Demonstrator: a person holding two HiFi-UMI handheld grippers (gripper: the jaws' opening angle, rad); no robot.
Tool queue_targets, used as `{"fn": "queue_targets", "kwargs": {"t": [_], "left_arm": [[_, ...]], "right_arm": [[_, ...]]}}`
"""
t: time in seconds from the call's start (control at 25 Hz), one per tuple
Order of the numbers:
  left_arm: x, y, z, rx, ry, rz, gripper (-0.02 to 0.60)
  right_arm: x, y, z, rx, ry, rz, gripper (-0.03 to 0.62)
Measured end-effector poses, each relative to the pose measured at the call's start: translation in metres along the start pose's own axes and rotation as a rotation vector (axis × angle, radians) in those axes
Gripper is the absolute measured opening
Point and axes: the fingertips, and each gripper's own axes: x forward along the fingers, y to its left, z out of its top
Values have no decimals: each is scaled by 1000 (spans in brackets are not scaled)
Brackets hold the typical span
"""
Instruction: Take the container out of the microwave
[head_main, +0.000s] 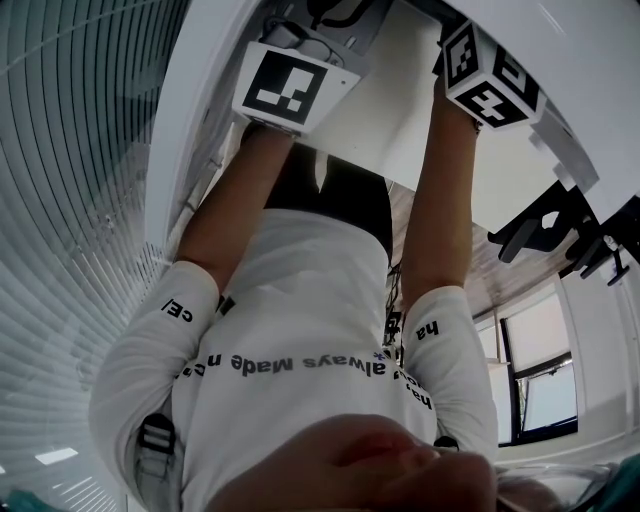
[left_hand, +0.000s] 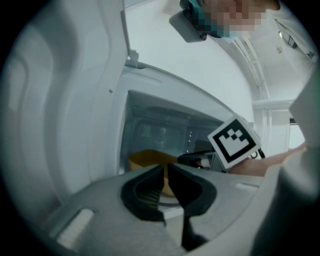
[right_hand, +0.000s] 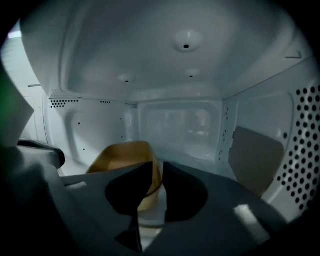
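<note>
A tan container (right_hand: 125, 155) stands on the floor of the white microwave (right_hand: 180, 125), left of the middle. My right gripper (right_hand: 156, 172) reaches inside, and its jaws pinch the container's right wall at the rim. In the left gripper view the container (left_hand: 145, 160) shows through the open front, with the right gripper's marker cube (left_hand: 234, 141) just beside it. My left gripper (left_hand: 165, 172) hangs outside the opening, its jaws together with nothing between them. The head view shows only both marker cubes (head_main: 290, 85) (head_main: 490, 75) and the person's arms.
The oven's right wall (right_hand: 305, 150) is perforated and carries a grey cover plate (right_hand: 255, 160). A broad white panel (left_hand: 65, 100) rises left of the opening. A person in a white shirt (head_main: 300, 330) fills the head view.
</note>
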Motion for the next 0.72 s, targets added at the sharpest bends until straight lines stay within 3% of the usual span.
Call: {"fn": "queue_targets", "kwargs": {"t": [0.08, 0.4, 0.52, 0.64, 0.72], "left_arm": [[-1, 0, 1, 0, 0, 0, 29], [-5, -3, 4, -3, -9, 2, 29], [-8, -4, 3, -3, -2, 3, 29], [-11, -5, 4, -6, -3, 3, 29], [-13, -6, 4, -10, -6, 3, 29]], "right_arm": [[-5, -3, -2, -1, 5, -16, 46], [-26, -9, -13, 45, 37, -36, 26], [-23, -6, -16, 75, 64, -4, 146], [-19, -3, -16, 65, 84, 21, 145], [-18, -2, -17, 45, 103, 21, 97]]}}
